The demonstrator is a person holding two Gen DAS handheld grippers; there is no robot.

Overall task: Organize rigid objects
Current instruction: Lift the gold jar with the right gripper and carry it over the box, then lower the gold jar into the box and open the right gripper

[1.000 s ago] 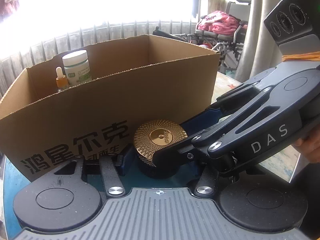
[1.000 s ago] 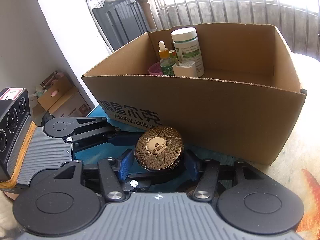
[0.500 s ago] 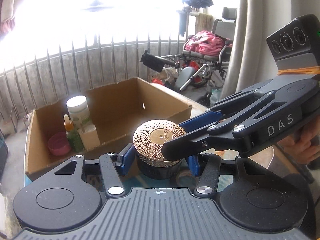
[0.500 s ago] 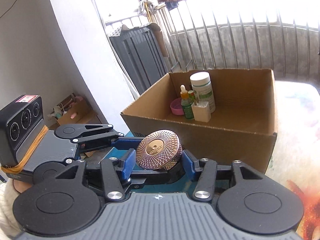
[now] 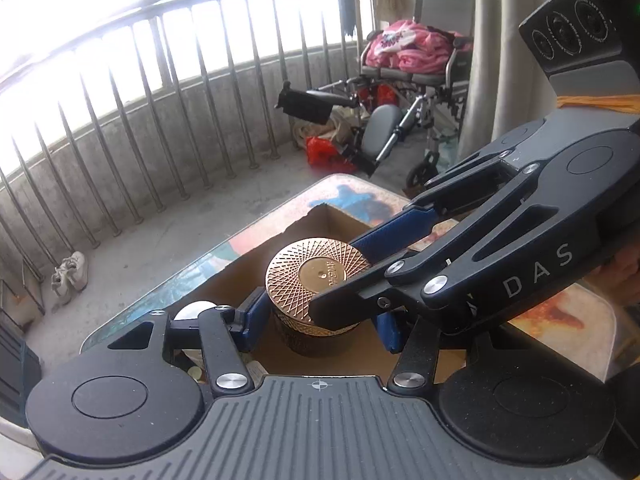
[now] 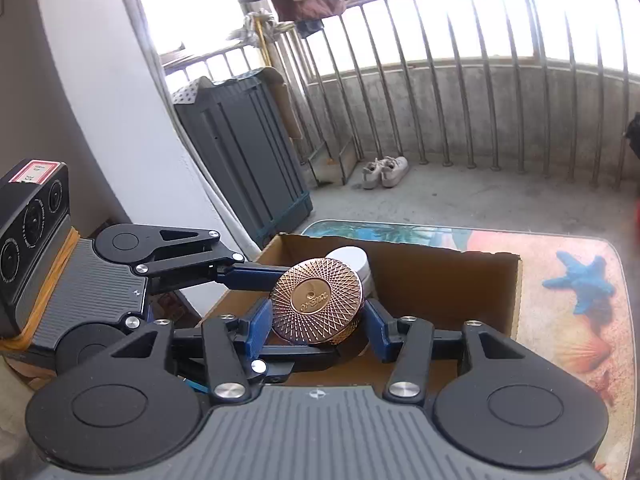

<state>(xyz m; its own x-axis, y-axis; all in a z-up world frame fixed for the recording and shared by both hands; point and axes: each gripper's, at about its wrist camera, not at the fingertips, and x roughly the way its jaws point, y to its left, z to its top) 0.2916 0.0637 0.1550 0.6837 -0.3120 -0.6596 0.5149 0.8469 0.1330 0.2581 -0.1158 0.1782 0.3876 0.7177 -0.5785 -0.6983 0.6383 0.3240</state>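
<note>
A dark jar with a gold patterned lid point(image 5: 316, 276) is held in the air above the open cardboard box point(image 5: 332, 216). My left gripper point(image 5: 316, 326) and my right gripper point(image 6: 316, 326) are both shut on the jar, crossing each other at its sides. The jar point(image 6: 316, 304) tilts a little in the right wrist view. The box point(image 6: 440, 276) lies below, and a white bottle cap point(image 6: 348, 258) shows behind the jar inside it. The same white cap point(image 5: 196, 310) peeks out at the left in the left wrist view.
The box stands on a table with a beach-print cover point(image 6: 576, 280). A metal balcony railing point(image 5: 160, 100) runs behind. A wheelchair with pink cloth point(image 5: 404, 64) is at the far right, a dark cabinet point(image 6: 248, 152) at the left, white shoes point(image 6: 384, 170) on the floor.
Both grippers have lifted the jar from the table in front of the box to high above the box's open top, and the views now look down into it.
</note>
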